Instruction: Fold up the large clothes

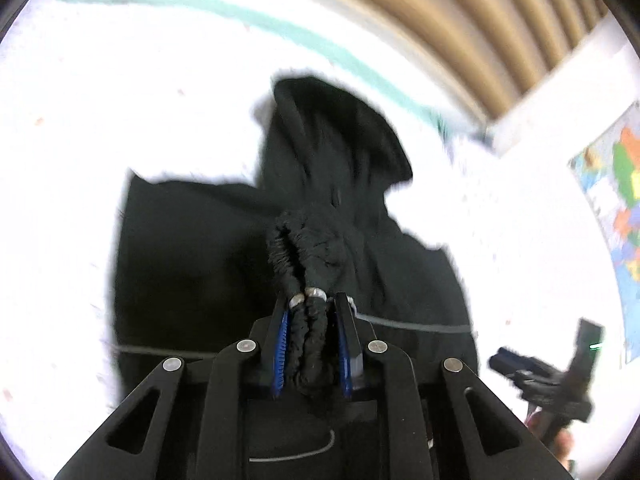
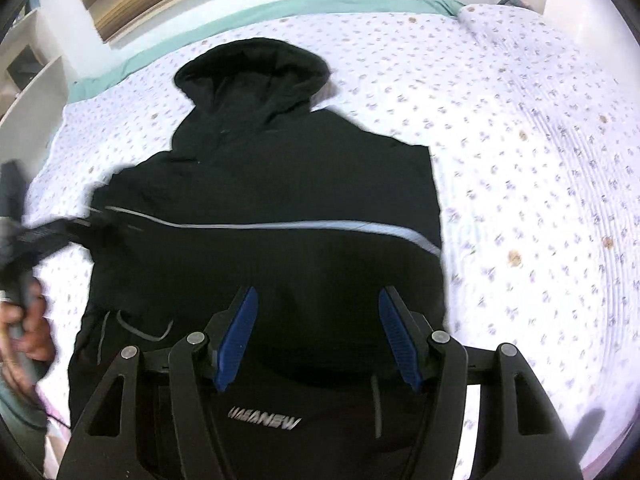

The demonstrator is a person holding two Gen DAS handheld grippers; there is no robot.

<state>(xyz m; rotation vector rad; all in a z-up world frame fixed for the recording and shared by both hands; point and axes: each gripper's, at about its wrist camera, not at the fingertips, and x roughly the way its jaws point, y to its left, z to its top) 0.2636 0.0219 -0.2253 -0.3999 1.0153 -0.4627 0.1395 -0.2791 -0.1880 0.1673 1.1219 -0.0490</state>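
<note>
A large black hooded jacket point(image 2: 280, 184) lies on the bed, hood at the far end, with a thin grey stripe across its body. My left gripper point(image 1: 312, 304) is shut on the jacket's gathered elastic cuff point(image 1: 304, 248) and holds the sleeve lifted over the jacket body point(image 1: 192, 264). My right gripper point(image 2: 318, 296) is open and empty, hovering over the jacket's lower part near its logo. The left gripper also shows blurred at the left edge of the right wrist view point(image 2: 36, 236). The right gripper shows at the lower right of the left wrist view point(image 1: 548, 376).
The bed has a white sheet with small floral print point(image 2: 540, 184) and a teal border point(image 2: 280, 8) at the far side. A wooden headboard or blind point(image 1: 480, 20) stands behind. A colourful map point(image 1: 624, 208) hangs at the right. White shelves point(image 2: 32, 60) stand at the left.
</note>
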